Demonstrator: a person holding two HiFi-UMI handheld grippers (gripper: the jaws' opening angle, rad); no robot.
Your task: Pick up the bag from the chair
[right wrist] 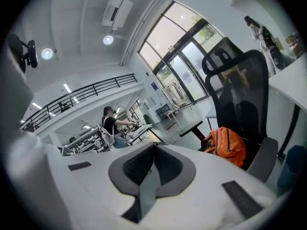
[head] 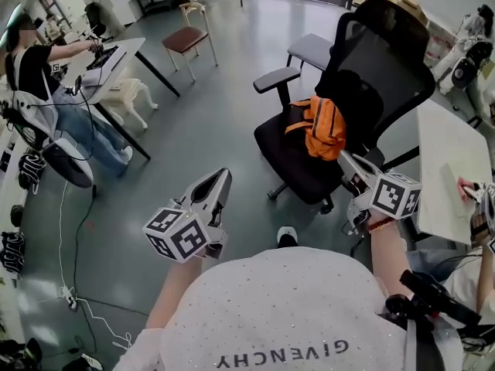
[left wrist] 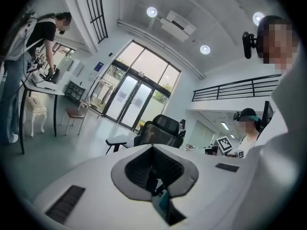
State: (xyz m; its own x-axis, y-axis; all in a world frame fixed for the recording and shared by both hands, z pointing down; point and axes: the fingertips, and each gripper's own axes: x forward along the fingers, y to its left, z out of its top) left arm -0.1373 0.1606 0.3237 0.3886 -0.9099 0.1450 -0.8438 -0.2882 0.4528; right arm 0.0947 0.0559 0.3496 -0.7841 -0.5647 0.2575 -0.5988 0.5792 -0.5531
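Note:
An orange bag (head: 325, 126) lies on the seat of a black office chair (head: 371, 60), leaning against its mesh back. My right gripper (head: 344, 158) is shut and empty, its tips just short of the bag's lower right side. In the right gripper view the bag (right wrist: 226, 145) sits right of and beyond the shut jaws of the right gripper (right wrist: 154, 145). My left gripper (head: 223, 176) hangs over the floor left of the chair, shut with nothing in it. The left gripper view shows the chair (left wrist: 160, 128) straight ahead past the left gripper (left wrist: 153, 147); the bag is hidden there.
A white table (head: 456, 168) stands right of the chair, with a person's hand (head: 468, 188) at its edge. At far left a person (head: 39, 76) works at another table (head: 116, 56). A wooden chair (head: 186, 41) and a white stool (head: 128, 95) stand behind. Cables (head: 73, 284) trail on the floor.

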